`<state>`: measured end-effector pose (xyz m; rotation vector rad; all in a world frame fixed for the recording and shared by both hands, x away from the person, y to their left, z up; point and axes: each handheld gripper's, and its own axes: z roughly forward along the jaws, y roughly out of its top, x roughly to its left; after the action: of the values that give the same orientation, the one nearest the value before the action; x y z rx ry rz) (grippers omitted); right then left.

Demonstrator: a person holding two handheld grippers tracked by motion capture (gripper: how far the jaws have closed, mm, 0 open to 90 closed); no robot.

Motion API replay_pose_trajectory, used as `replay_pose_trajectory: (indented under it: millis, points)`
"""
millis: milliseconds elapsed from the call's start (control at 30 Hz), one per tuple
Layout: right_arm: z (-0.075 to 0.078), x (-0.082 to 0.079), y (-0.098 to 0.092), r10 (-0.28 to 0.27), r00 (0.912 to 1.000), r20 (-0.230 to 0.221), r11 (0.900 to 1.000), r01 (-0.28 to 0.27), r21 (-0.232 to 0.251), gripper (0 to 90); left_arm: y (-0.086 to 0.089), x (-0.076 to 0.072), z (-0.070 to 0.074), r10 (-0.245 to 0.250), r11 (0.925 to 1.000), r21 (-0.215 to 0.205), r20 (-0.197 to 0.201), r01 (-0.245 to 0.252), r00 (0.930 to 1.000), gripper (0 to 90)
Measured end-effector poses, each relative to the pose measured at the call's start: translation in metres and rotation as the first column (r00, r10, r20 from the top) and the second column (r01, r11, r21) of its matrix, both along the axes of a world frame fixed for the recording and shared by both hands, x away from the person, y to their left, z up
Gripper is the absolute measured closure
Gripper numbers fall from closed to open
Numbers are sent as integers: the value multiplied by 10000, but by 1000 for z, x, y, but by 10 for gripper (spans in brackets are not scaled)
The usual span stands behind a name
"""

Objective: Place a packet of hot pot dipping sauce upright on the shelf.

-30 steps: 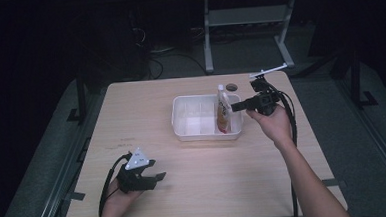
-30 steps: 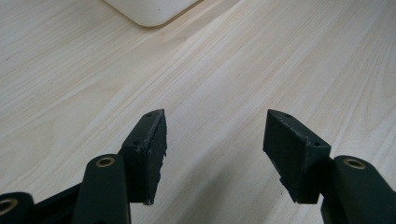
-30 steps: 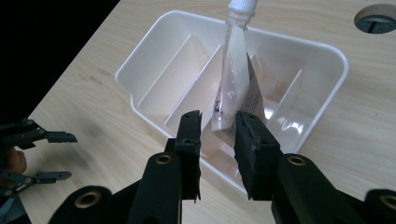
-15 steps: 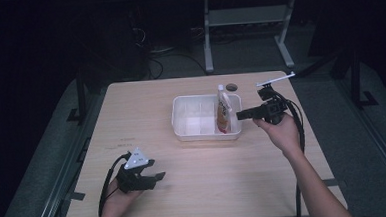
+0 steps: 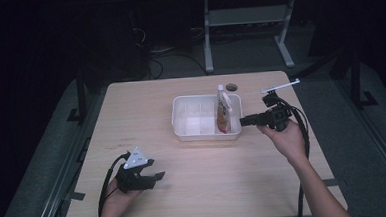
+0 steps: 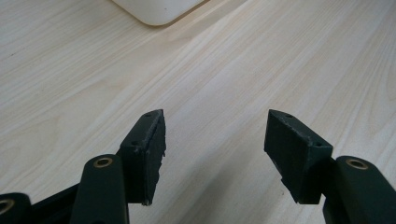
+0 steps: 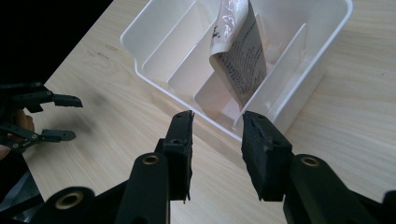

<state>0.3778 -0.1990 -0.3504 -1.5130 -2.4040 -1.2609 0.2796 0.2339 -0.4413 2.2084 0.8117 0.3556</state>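
A white divided bin (image 5: 188,123) sits mid-table. A printed pouch with a white cap (image 5: 223,112) stands tilted in its rightmost compartment. My right gripper (image 5: 242,120) hovers just off the bin's right end, open with nothing between its fingers. In the right gripper view the gripper (image 7: 217,122) points at the bin's wall (image 7: 154,79), below the pouch (image 7: 240,56). My left gripper (image 5: 158,177) rests open near the table's front left. In the left gripper view the gripper (image 6: 215,128) stands over bare wood, with a corner of the bin (image 6: 156,9) at the top.
A small dark round object (image 5: 231,87) lies on the table behind the bin. A metal frame (image 5: 246,20) stands on the floor beyond the table. The left gripper (image 7: 63,117) appears at the left edge of the right gripper view.
My right gripper has drawn back from the pouch, moving down and toward the person. The pouch stays standing in the bin. The left gripper has not moved.
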Motion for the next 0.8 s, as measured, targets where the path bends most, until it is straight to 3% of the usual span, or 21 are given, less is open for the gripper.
replay_pose_trajectory:
  millis: [800]
  points:
    - [-24, -28, -17, 75, 9999, -68, 9999, -74, 114, 574, 2, 0, 1, 143, 9999, -44, 56, -143, 9999, 381]
